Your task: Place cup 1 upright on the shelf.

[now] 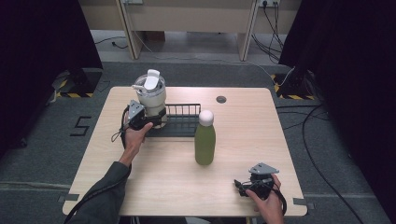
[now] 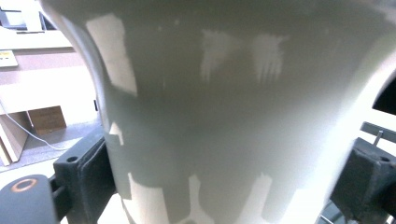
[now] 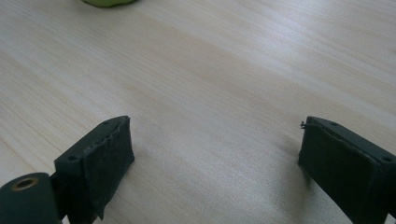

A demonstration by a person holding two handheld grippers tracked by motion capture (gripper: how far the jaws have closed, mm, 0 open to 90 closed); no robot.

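Observation:
A cream tumbler point(image 1: 150, 95) with a clear lid and a white flip spout stands upright at the left end of a black wire rack point(image 1: 184, 119). My left gripper point(image 1: 152, 119) is shut on the tumbler's lower body. In the left gripper view the tumbler's point(image 2: 233, 116) pale wall spans the gap between both black pads point(image 2: 93, 179). A green bottle point(image 1: 204, 140) with a white cap stands mid-table, right of the rack. My right gripper point(image 1: 243, 185) rests low near the front right edge, open, with bare wood between its jaws point(image 3: 215, 163). The green bottle's base point(image 3: 109, 2) shows ahead of it.
The light wooden table point(image 1: 247, 126) has a round grommet point(image 1: 221, 99) near its back edge. Cables lie on the grey floor to the right, and dark curtains hang on both sides. I cannot tell whether the tumbler rests in the rack or just above it.

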